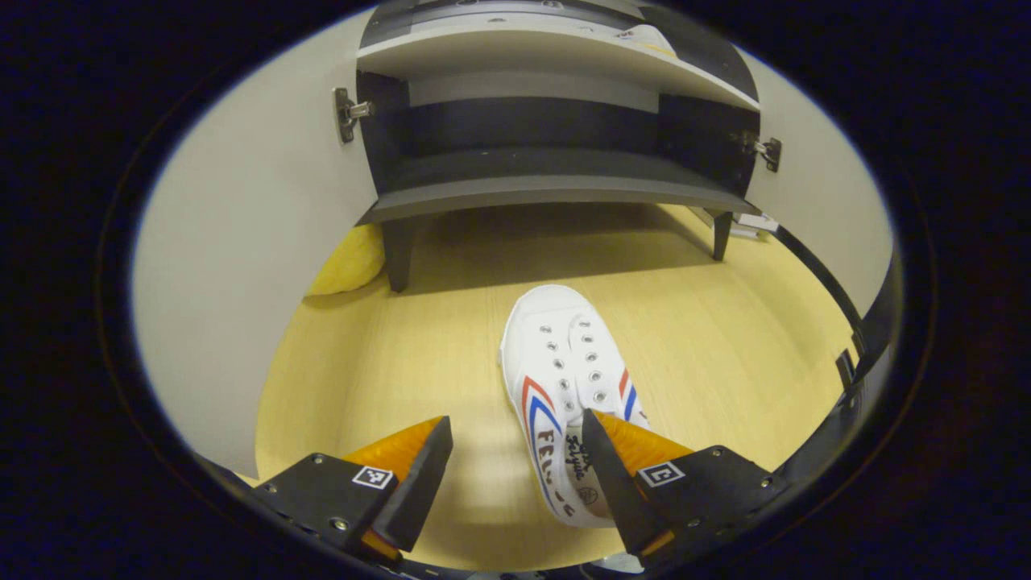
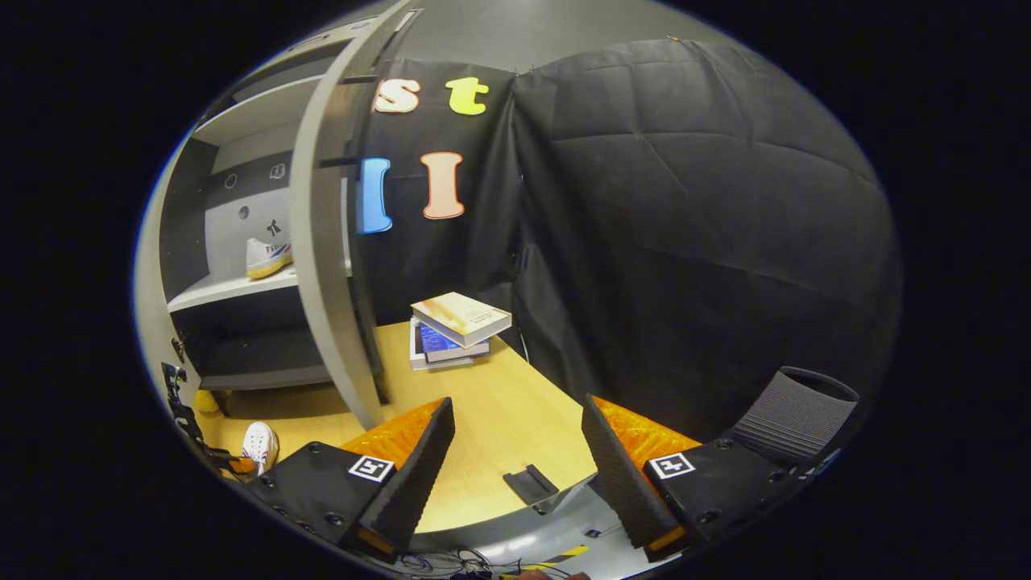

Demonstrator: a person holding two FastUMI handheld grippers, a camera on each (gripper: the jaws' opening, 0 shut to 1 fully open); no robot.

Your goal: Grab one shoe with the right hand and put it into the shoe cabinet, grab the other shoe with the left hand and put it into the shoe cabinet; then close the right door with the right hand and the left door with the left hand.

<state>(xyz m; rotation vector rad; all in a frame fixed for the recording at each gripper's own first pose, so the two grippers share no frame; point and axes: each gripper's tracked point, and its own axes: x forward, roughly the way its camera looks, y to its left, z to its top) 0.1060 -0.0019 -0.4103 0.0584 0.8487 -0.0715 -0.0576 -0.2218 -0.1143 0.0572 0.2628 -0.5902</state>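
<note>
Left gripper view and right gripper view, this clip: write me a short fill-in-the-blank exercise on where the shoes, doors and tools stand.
1. The shoe on the floor lies in front of the left tool, whose fingers are ____.
2. The other shoe rests on a cabinet ____.
3. The cabinet's right door is ____.
4. The right tool holds ____.

Missing words: open; shelf; open; nothing

Staged recording booth: black cloth wall (image 2: pixel 693 217), wood floor (image 1: pixel 451 338), open shoe cabinet (image 1: pixel 548 173), stacked books (image 2: pixel 453 332).

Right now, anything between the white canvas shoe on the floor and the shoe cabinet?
Nothing: in the left gripper view, bare pale wooden floor separates the white canvas shoe from the dark shoe cabinet.
</note>
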